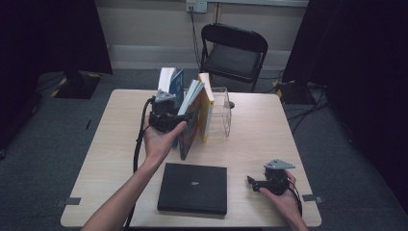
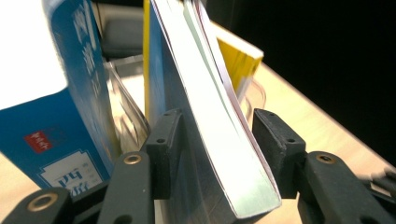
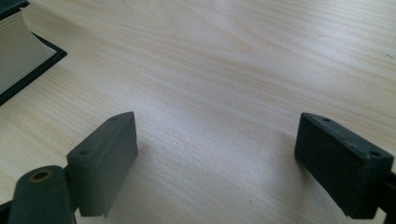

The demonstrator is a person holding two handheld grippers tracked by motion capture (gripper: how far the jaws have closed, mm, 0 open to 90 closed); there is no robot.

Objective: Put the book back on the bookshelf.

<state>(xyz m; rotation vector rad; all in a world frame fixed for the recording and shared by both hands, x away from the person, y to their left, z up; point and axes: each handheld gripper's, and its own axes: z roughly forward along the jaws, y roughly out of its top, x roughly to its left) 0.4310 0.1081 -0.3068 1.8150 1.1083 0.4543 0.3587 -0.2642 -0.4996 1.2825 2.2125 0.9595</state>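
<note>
While left gripper (image 2: 219, 154) clamps the leaning blue book (image 2: 210, 140) at far-centre rack (image 1: 222, 113), it could tip onto yellow book (image 1: 206, 106) w/ loose grip; right gripper (image 3: 217, 163) idle, wide, near-right.

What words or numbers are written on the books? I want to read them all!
Blue book, white label near its bottom: large Chinese characters, cut off and too blurred to read.
Blue book, small red stamp: too small to read.
Blue book, spine: pale characters running down it, too blurred to read.
Black book lying flat on the table: a tiny pale mark in the middle of its cover, too small to read.
Yellow book: no text readable.
</note>
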